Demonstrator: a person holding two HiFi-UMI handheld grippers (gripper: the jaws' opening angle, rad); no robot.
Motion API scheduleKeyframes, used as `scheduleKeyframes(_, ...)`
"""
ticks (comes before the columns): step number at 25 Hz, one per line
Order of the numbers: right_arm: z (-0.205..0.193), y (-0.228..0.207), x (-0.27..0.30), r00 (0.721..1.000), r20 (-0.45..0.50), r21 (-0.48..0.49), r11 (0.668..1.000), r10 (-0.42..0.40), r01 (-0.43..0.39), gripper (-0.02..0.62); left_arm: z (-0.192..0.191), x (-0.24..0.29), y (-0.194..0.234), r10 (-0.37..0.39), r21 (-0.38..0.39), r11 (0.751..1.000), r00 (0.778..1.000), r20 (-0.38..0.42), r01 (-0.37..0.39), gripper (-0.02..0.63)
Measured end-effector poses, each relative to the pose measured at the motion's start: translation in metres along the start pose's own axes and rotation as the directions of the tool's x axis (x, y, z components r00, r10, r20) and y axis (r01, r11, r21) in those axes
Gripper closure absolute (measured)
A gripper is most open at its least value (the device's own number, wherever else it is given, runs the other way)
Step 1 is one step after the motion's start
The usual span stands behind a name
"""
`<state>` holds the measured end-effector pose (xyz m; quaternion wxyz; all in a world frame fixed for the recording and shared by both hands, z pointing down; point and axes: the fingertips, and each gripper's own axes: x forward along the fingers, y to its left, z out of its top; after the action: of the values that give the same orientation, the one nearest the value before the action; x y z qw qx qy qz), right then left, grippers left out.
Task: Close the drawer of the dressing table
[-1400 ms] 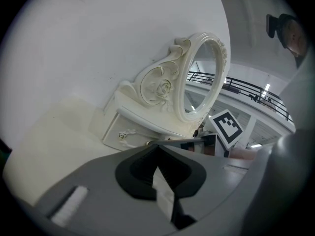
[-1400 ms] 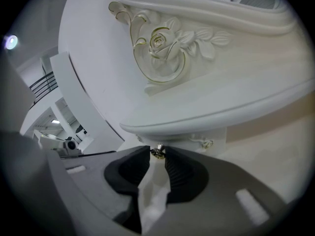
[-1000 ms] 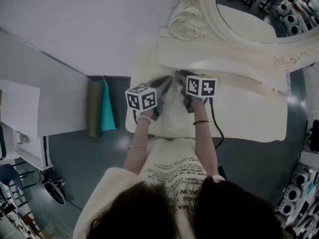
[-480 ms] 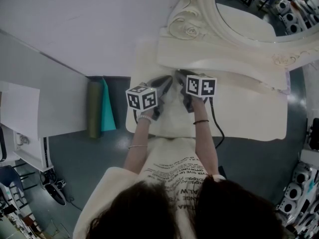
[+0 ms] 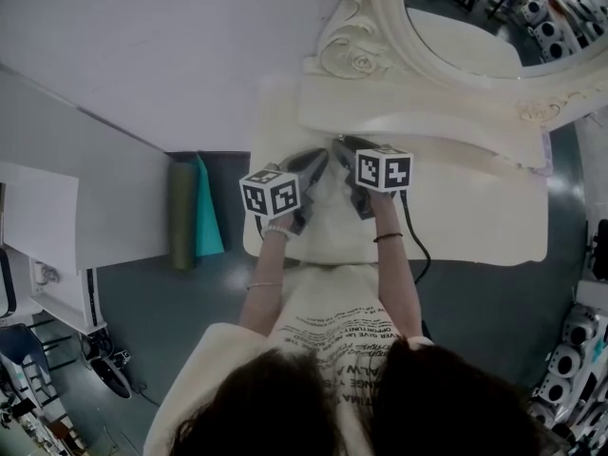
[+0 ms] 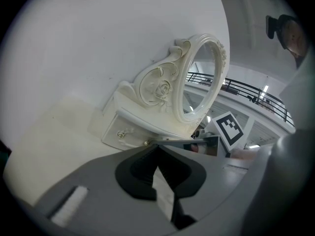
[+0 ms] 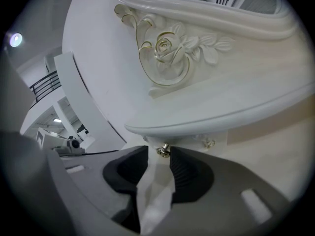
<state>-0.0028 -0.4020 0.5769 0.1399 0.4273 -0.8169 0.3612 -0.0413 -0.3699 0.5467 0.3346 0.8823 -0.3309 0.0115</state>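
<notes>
Above the dressing table both forearms are stretched forward; the right gripper has just been loosened around the drawer knob, and the left gripper is clenched, empty.

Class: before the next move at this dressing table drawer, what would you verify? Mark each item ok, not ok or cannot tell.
1. Right gripper let go of the knob: ok. Its jaws have just been opening, and the knob stands between the tips, not clamped.
2. Left gripper empty: ok. Its jaws are together with nothing between them.
3. Left gripper clear of the drawer: ok. The left gripper view shows it apart from the drawer front.
4. Drawer fully in: cannot tell. Its front sits under the shelf, but no view shows whether it is flush.
</notes>
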Motion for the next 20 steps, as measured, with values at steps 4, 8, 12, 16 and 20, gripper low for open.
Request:
scheduleKeyframes(4, 0.001, 0.003, -0.009, 1.000, 0.003, -0.005, 1.000, 0.005, -0.005, 0.469, 0.002, -0.008, -0.005, -0.009, 0.016, 1.000, 1.000, 0.001, 0.009, 0.607)
scheduleKeyframes(8, -0.011, 0.016, -0.021, 0.998, -0.040, -0.096, 0.994, 0.041, -0.044, 0.471, -0.002, -0.016, -0.012, -0.030, 0.042, 0.999, 0.999, -0.016, 0.031, 0.607)
scheduleKeyframes(12, -0.015, 0.029, -0.037, 0.996, 0.039, -0.123, 0.990, 0.076, -0.071, 0.492, -0.005, -0.023, -0.026, -0.060, 0.082, 0.995, 0.998, -0.031, 0.062, 0.607)
scheduleKeyframes(16, -0.016, 0.044, -0.050, 0.989, 0.094, -0.138, 0.986, 0.112, -0.098, 0.523, -0.007, -0.033, -0.038, -0.086, 0.115, 0.989, 0.996, -0.038, 0.090, 0.607)
scheduleKeyframes(20, -0.009, 0.056, -0.063, 0.980, 0.144, -0.173, 0.979, 0.135, -0.109, 0.563, -0.005, -0.038, -0.049, -0.105, 0.151, 0.982, 0.994, -0.039, 0.110, 0.607)
